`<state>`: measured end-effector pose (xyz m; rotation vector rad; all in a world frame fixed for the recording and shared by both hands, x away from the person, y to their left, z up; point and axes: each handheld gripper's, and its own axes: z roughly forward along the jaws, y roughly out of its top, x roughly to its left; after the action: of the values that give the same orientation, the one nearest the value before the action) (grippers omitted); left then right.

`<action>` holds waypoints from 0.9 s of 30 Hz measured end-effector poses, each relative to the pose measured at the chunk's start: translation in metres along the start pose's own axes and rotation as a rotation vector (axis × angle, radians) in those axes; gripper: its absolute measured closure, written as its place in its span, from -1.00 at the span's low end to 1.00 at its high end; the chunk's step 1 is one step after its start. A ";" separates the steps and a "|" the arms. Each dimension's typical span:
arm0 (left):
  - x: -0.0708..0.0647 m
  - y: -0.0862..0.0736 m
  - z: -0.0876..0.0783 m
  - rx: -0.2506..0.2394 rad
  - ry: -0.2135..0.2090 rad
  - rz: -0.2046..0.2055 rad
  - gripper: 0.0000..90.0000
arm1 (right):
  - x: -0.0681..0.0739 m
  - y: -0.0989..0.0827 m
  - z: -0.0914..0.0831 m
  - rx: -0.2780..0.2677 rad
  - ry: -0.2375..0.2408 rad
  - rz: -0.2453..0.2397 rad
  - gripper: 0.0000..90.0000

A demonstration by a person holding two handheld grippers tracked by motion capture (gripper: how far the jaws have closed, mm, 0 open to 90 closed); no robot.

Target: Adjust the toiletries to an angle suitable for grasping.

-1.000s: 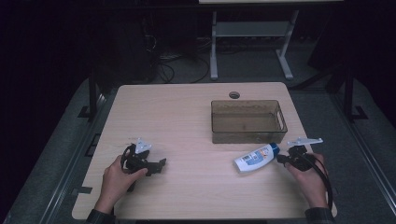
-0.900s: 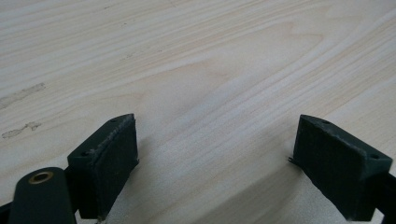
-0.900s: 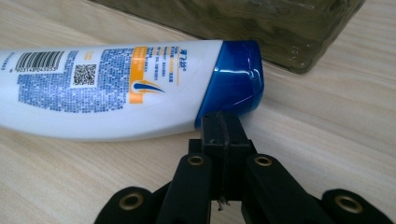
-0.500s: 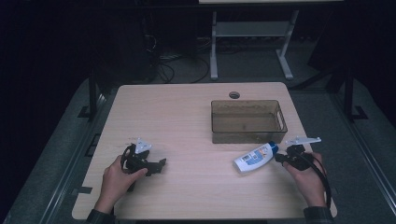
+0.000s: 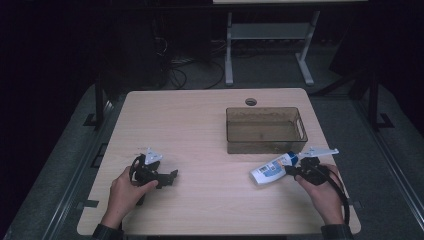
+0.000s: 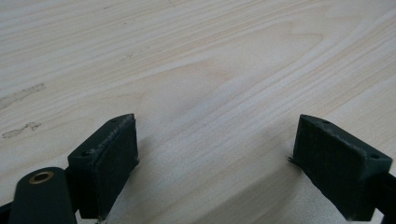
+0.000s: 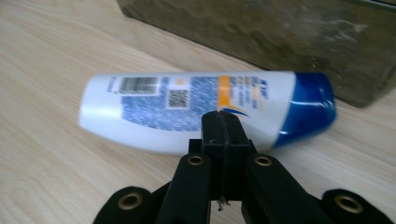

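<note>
1. Bottle (image 5: 272, 169) first, since the work is centred on it: a white bottle with a blue cap is seen lying on its side on the desk (image 5: 200, 125), toward the right front, just in front of the brown bin (image 5: 265, 129).
2. At the far left of the high view, the left tongs (image 5: 170, 176) are held low over the bare desk by the person's left hand (image 5: 127, 192). In the left gripper view the tongs (image 6: 215, 163) are shown spread wide, with nothing but wood grain between the two black pads.
3. Toward the middle, open desk surface lies between the left tongs and the bottle; the two are well apart.
4. Further right, the bottle is laid slantwise, its flat base toward the person's left and its blue cap toward the right tongs. In the right gripper view the bottle (image 7: 196, 116) is seen with a barcode and a square code on its label, and the bin wall (image 7: 261, 32) is seen close behind it.
5. At the far right, the right tongs (image 5: 291, 172) are held by the right hand (image 5: 325, 192) at the cap end of the bottle. In the right gripper view the tongs (image 7: 224, 122) are pressed together, with nothing pinched; the tip lies against or just in front of the bottle's side, and which of the two cannot be told.
</note>
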<state>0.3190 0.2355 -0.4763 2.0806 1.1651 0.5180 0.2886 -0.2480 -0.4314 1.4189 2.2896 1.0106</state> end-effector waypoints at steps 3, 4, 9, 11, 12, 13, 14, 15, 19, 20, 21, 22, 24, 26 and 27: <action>0.000 0.000 0.000 0.000 0.000 0.000 -0.72 | 0.009 0.004 0.001 -0.009 0.021 -0.019 1.00; 0.000 0.000 0.000 0.000 0.000 0.000 -0.72 | 0.011 0.005 0.002 -0.009 0.028 -0.016 1.00; 0.000 0.000 0.000 0.000 0.000 -0.001 -0.72 | 0.022 0.014 0.011 -0.013 0.063 -0.025 1.00; 0.000 0.000 0.000 0.000 0.000 0.000 -0.72 | 0.025 0.017 0.015 -0.013 0.074 -0.027 1.00; 0.000 0.000 0.000 0.000 0.000 0.000 -0.72 | 0.027 0.018 0.017 -0.014 0.081 -0.034 1.00; 0.000 0.000 0.000 0.003 -0.001 0.002 -0.72 | 0.029 0.021 0.020 -0.008 0.088 -0.033 1.00; 0.000 0.000 0.000 0.003 -0.001 0.002 -0.72 | 0.030 0.022 0.023 -0.010 0.092 -0.040 1.00; 0.000 0.000 0.000 0.003 -0.001 0.003 -0.72 | 0.032 0.024 0.026 -0.009 0.098 -0.043 1.00; 0.000 0.000 0.000 0.004 0.000 0.003 -0.72 | 0.036 0.030 0.035 -0.003 0.111 -0.053 1.00; 0.000 0.000 0.000 0.004 0.000 0.003 -0.72 | 0.037 0.030 0.036 -0.001 0.111 -0.053 1.00; 0.000 0.000 0.000 0.004 0.000 0.003 -0.72 | 0.037 0.031 0.039 -0.002 0.115 -0.052 1.00; 0.000 0.000 0.000 0.004 0.000 0.003 -0.72 | 0.037 0.032 0.040 0.002 0.117 -0.052 1.00; 0.000 0.000 0.000 0.004 -0.001 0.003 -0.72 | 0.038 0.034 0.044 0.003 0.119 -0.054 1.00; 0.000 0.000 0.000 0.005 -0.001 0.004 -0.72 | 0.038 0.035 0.047 0.008 0.122 -0.054 1.00; 0.000 0.000 0.000 0.005 -0.001 0.003 -0.72 | 0.039 0.036 0.049 0.008 0.125 -0.057 1.00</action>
<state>0.3190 0.2358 -0.4760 2.0870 1.1639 0.5161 0.3207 -0.1839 -0.4375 1.3208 2.4099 1.1026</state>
